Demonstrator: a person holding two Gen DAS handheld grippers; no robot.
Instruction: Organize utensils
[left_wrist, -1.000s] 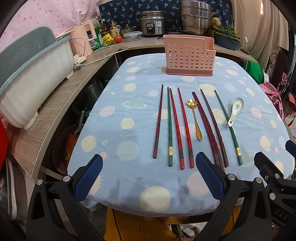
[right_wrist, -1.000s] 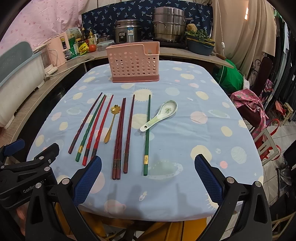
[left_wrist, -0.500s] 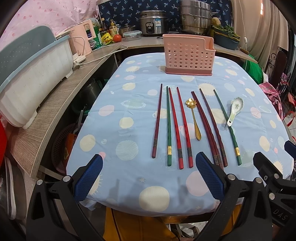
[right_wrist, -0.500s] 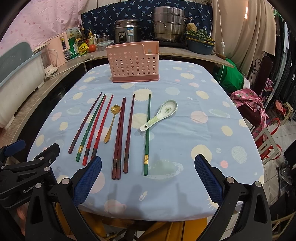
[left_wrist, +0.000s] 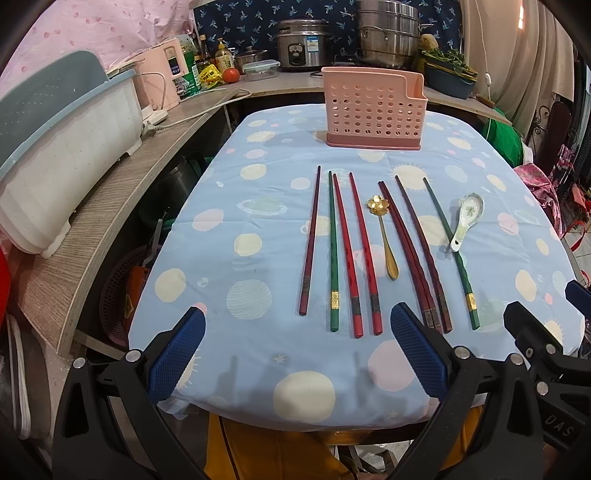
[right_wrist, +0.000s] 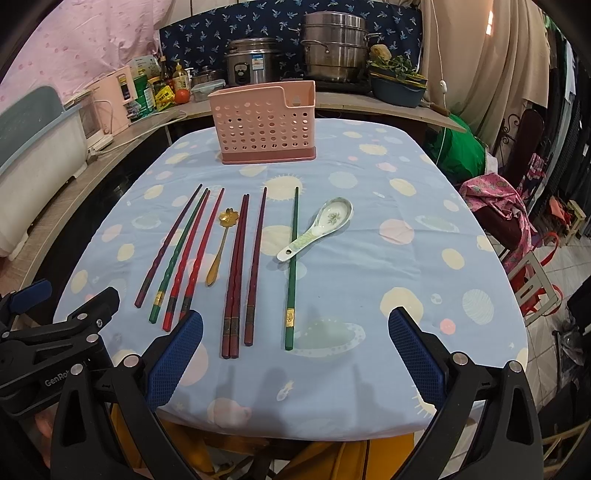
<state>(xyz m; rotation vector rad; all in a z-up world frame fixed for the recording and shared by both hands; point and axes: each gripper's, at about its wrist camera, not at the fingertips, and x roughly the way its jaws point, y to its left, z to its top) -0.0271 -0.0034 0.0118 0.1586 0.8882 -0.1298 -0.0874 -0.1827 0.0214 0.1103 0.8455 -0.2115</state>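
We hold both tongs spread wide and gripping nothing, low over the near edge of the table (left_wrist: 258, 369): the left tongs (left_wrist: 295, 354) sit before the left half of the row of utensils, the right tongs (right_wrist: 295, 354) before the right half. On the blue spotted cloth the chopsticks (left_wrist: 334, 251) lie side by side, pointing away from us toward the pink holder (left_wrist: 373, 110), which stands upright at the far end, well apart from their tips. We count one dark red stick at far left, a green one just beside it, two red ones, then three dark red ones and another green stick (right_wrist: 291, 269) at the right. A gold spoon (left_wrist: 384, 236) lies between the red pair and the dark red group. A white spoon (right_wrist: 319, 229) lies tilted at the right, its handle touching the green stick.
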